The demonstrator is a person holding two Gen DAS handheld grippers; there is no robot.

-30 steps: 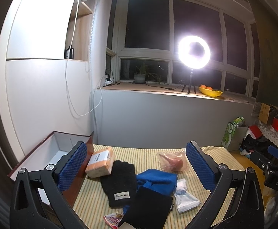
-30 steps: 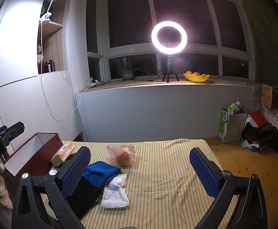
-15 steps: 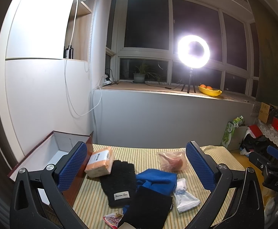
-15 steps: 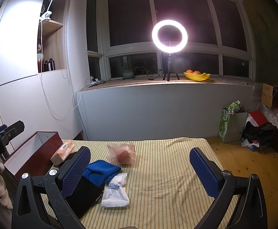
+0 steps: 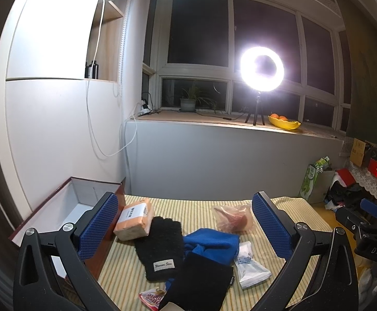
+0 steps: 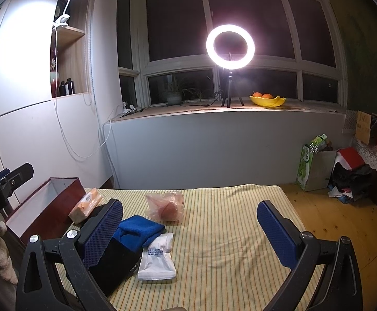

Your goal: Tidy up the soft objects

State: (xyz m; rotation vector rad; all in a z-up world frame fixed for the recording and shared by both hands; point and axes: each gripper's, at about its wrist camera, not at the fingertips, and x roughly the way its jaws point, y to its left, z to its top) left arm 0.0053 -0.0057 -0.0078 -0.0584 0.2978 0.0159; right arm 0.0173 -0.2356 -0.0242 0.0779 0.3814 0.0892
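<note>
A black knit glove (image 5: 161, 248), a blue cloth (image 5: 211, 242), a black fabric piece (image 5: 201, 282), a wrapped orange sponge (image 5: 135, 219), a pink plastic bag (image 5: 232, 219) and a white packet (image 5: 250, 265) lie on the striped table (image 5: 196, 207). My left gripper (image 5: 186, 223) is open and empty above them. My right gripper (image 6: 189, 233) is open and empty, over the table right of the blue cloth (image 6: 139, 232) and white packet (image 6: 158, 259). An open red box (image 5: 66, 207) stands at the table's left edge.
A snack wrapper (image 5: 151, 298) lies at the near edge. The red box also shows in the right wrist view (image 6: 46, 204). The other gripper shows at the far right (image 5: 364, 225). A green bag (image 6: 311, 165) and clutter stand on the wooden floor at right.
</note>
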